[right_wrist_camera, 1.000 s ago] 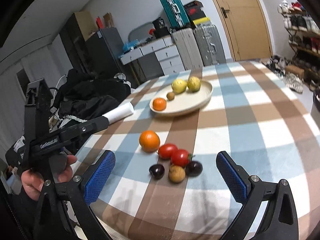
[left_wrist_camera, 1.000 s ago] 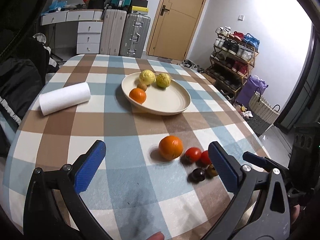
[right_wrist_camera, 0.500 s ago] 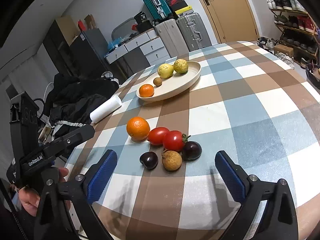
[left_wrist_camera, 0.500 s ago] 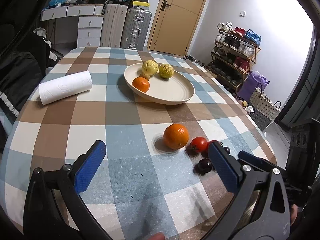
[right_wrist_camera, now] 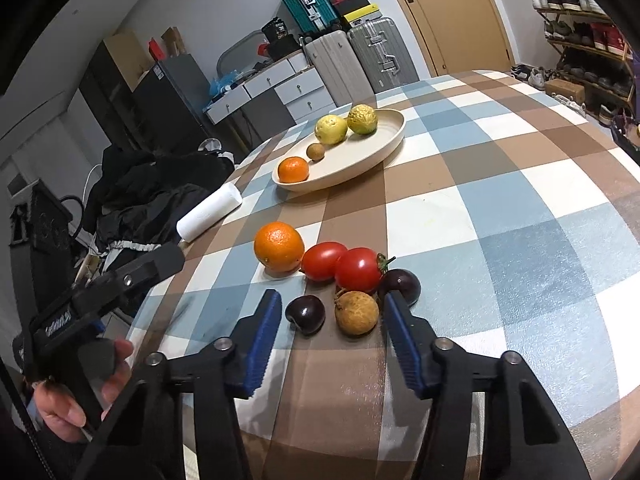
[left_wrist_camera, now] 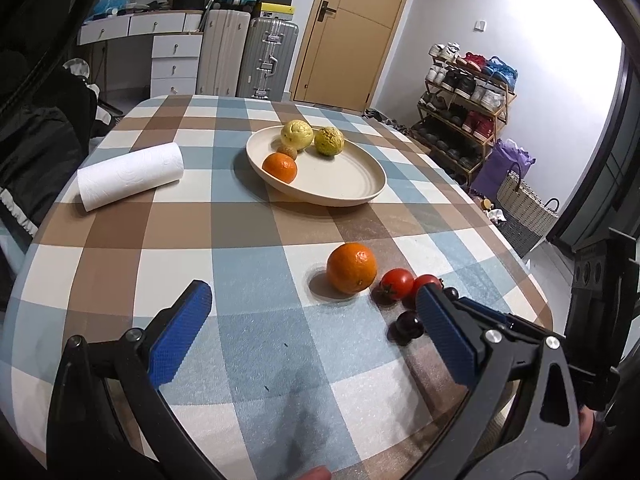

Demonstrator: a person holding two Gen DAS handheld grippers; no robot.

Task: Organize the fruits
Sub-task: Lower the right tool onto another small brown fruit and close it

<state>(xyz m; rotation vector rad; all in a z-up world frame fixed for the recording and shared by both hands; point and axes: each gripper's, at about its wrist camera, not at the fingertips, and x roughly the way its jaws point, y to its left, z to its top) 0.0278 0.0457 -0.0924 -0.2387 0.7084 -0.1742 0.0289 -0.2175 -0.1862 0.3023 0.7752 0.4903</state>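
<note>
- Hovering low, right gripper [right_wrist_camera: 330, 312] half-open around brown fruit [right_wrist_camera: 356, 312] and dark cherry [right_wrist_camera: 306, 313].
- Left gripper [left_wrist_camera: 310, 320] wide, empty, near loose orange [left_wrist_camera: 351, 267].
- Plate [left_wrist_camera: 340, 184] holds four fruits.

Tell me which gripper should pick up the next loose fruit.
Right. The right gripper is open, low over the longan; the left gripper sits open over bare tablecloth.

Near cluster: orange [right_wrist_camera: 279, 246], two tomatoes [right_wrist_camera: 357, 269], dark plum [right_wrist_camera: 401, 285], brown longan [right_wrist_camera: 356, 312] and dark cherry [right_wrist_camera: 305, 313] are packed touching or nearly so; gaps look too tight to enter.
Desk middle: bare checked desk [left_wrist_camera: 240, 224] between cluster and plate [left_wrist_camera: 344, 184].
Left flank: paper roll [left_wrist_camera: 130, 175] lies well apart.
Plate: right half free; four fruits crowd its left.
</note>
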